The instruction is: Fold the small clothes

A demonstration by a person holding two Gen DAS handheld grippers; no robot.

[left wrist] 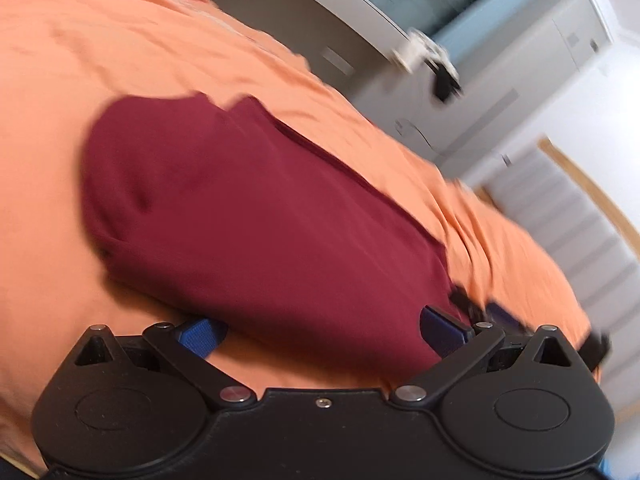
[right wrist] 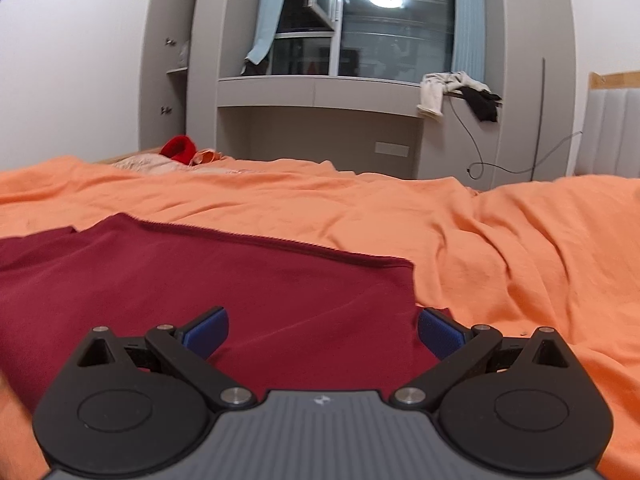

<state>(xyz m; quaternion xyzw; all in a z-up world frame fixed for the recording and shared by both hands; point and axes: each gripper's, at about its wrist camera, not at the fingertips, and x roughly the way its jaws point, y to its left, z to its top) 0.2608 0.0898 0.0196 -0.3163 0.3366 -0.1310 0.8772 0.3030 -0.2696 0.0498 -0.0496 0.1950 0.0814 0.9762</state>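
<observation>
While both grippers hang low over the bed, a dark red garment (right wrist: pixel 200 280) lies flat on the orange sheet (right wrist: pixel 500 240). In the right wrist view its long axis runs left to right, and its zigzag-stitched far edge slants down to a corner at the right. The right gripper (right wrist: pixel 322 330) has its jaws wide, straddling that side edge. The left gripper (left wrist: pixel 322 332), in a tilted, blurred view, also has its jaws wide at the near edge. Beyond the bed stand a grey cabinet (right wrist: pixel 320 128) and a window with blue curtains (right wrist: pixel 268 8); pale and black clothes (right wrist: pixel 460 92) hang from a ledge, and a bright red item (right wrist: pixel 178 148) lies at the bed's far side.
</observation>
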